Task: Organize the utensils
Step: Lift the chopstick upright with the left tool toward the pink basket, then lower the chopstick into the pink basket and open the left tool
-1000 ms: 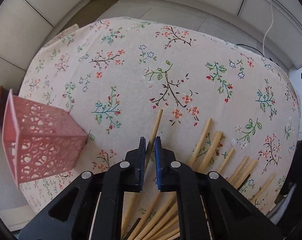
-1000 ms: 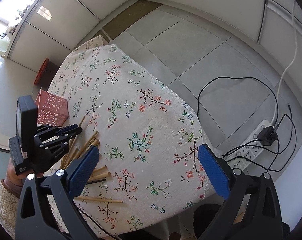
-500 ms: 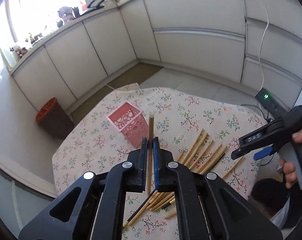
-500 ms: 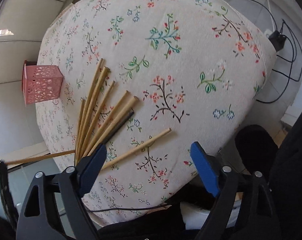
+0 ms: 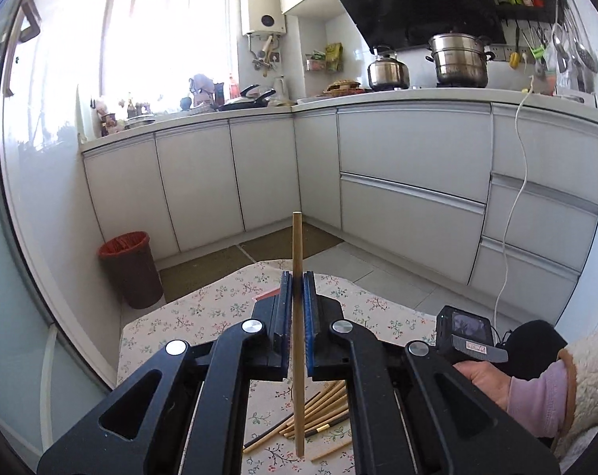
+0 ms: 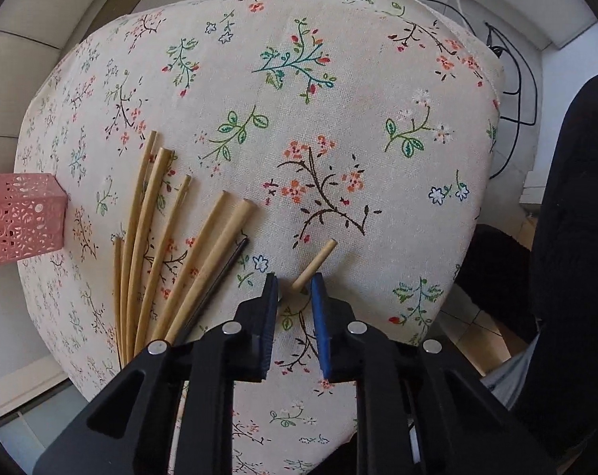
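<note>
- While my left fingers (image 5: 298,281) clamp one chopstick (image 5: 298,245) upright (above the desk (image 5: 204,316)),
- my right fingers (image 6: 295,283) straddle a lone chopstick (image 6: 317,263), narrowly parted, not gripping.

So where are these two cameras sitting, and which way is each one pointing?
Left wrist view: rides on the left gripper, raised and facing level across the kitchen cabinets; its fingers are shut on an upright chopstick, and the person's right hand shows at lower right.
Right wrist view: rides on the right gripper, looking down at the floral tablecloth; its fingers straddle a lone chopstick, not yet shut on it.
Both show the chopstick pile and the tablecloth.
</note>
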`<state>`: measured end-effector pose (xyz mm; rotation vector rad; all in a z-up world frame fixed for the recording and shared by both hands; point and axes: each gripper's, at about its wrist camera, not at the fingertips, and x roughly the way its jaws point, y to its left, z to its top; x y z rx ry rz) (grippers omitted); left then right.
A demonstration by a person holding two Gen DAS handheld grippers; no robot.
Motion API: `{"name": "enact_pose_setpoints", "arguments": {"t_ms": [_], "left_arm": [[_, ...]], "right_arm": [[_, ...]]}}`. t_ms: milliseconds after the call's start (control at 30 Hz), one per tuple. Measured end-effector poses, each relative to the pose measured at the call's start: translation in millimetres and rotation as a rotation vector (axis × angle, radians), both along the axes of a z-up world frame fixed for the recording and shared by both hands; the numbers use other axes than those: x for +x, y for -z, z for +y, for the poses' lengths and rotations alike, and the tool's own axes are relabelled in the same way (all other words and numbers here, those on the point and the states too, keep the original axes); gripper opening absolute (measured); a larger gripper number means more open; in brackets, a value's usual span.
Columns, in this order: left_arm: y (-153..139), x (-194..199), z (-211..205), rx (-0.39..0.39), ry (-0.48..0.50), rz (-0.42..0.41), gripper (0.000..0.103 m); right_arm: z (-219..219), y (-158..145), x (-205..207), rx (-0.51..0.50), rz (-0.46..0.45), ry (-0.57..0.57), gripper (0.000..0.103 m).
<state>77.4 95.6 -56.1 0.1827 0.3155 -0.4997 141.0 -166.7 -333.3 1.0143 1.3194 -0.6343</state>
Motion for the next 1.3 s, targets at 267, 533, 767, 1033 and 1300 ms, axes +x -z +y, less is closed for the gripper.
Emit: {"name": "enact_pose_setpoints", "arguments": {"t_ms": [267,533,767,1033,1300], "left_arm": [[-4,0,10,-0.100,-0.064,0.054,0.005],[-18,9,7,-0.138,-0.132,0.105,0.005],[-27,34,-4,-0.154,-0.194,0.151,0.005],[-41,84,-14,-0.212,-0.272,0.174,0.005],[-55,140,-26,-0.289,-0.330,0.127,0.005]], "right_arm": [[-18,-17,-10,0.069,-0.188,-0.116,0.006],[-5,-102,-16,-0.018,-0.421,-0.356,0.006],[0,-187,-1,-0.120,-0.648,-0.466,0.006],[-20,-257,52,-0.218,-0.804,-0.490,0.006],[-9,-297,109,-0.313,-0.926,-0.575,0.006]]}}
